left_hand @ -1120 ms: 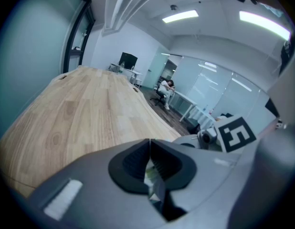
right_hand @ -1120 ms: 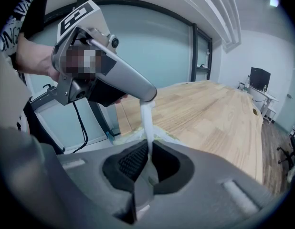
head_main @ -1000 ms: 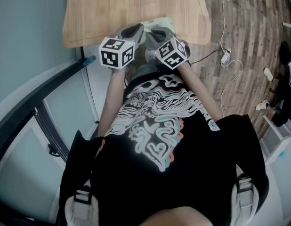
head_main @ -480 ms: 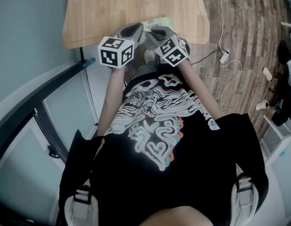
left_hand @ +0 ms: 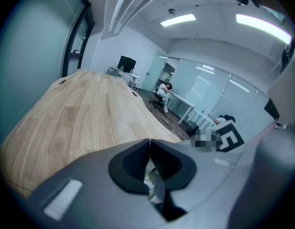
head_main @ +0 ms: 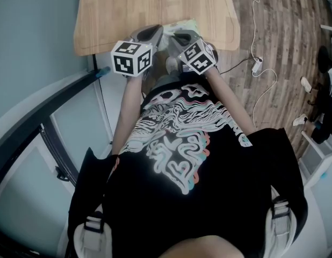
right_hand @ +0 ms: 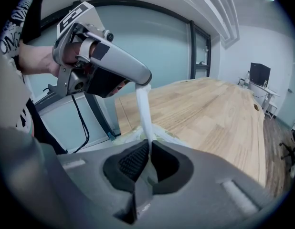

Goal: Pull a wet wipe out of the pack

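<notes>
A pale green wipe pack (head_main: 182, 25) lies at the near edge of the wooden table (head_main: 155, 4), between the two gripper tips. In the right gripper view a white wet wipe (right_hand: 145, 109) stretches as a taut strip from the tip of my left gripper (right_hand: 143, 80) down into the jaws of my right gripper (right_hand: 150, 149). The right gripper is shut on the wipe's lower end, just above the pack (right_hand: 128, 136). My left gripper (left_hand: 150, 149) is shut too, with crumpled wipe showing behind its pads. In the head view the left gripper (head_main: 157, 32) and right gripper (head_main: 177, 36) sit close together.
The table (right_hand: 209, 109) stretches far ahead, bare. Glass walls with dark frames (head_main: 48, 106) stand to the left. A white cable and plug (head_main: 257, 63) lie on the wooden floor to the right. A seated person (left_hand: 163, 92) and desks are far off.
</notes>
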### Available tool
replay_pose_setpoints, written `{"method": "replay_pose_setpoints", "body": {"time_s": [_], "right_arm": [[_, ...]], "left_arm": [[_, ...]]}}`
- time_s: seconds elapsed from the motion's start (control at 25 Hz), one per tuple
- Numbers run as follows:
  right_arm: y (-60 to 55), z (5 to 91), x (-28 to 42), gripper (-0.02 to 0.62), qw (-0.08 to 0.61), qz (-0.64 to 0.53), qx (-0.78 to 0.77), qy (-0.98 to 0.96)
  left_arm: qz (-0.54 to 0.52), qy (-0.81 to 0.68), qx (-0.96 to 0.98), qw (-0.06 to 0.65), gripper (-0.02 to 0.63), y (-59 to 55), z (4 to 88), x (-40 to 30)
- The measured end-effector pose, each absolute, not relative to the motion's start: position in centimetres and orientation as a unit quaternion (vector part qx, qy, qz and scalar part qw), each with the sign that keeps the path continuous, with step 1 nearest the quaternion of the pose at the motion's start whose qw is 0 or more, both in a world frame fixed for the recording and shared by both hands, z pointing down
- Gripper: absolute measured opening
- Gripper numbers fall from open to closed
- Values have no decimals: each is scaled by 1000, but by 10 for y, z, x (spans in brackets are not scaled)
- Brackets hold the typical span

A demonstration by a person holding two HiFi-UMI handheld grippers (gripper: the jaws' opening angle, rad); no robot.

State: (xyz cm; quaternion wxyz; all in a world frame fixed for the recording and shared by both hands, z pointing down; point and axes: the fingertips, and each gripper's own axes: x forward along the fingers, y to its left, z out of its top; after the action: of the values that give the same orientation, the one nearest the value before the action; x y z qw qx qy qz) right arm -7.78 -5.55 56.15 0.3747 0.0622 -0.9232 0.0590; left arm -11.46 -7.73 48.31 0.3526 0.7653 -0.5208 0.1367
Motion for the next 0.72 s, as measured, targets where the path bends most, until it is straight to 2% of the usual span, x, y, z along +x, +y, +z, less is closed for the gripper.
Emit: {"method": "replay_pose_setpoints", "body": {"time_s": [0.72], "right_arm": [[-55,565,-78,17,371,74,62,-924]], "left_arm": [[110,-544,757,345,-3,-84,466,-135]]}}
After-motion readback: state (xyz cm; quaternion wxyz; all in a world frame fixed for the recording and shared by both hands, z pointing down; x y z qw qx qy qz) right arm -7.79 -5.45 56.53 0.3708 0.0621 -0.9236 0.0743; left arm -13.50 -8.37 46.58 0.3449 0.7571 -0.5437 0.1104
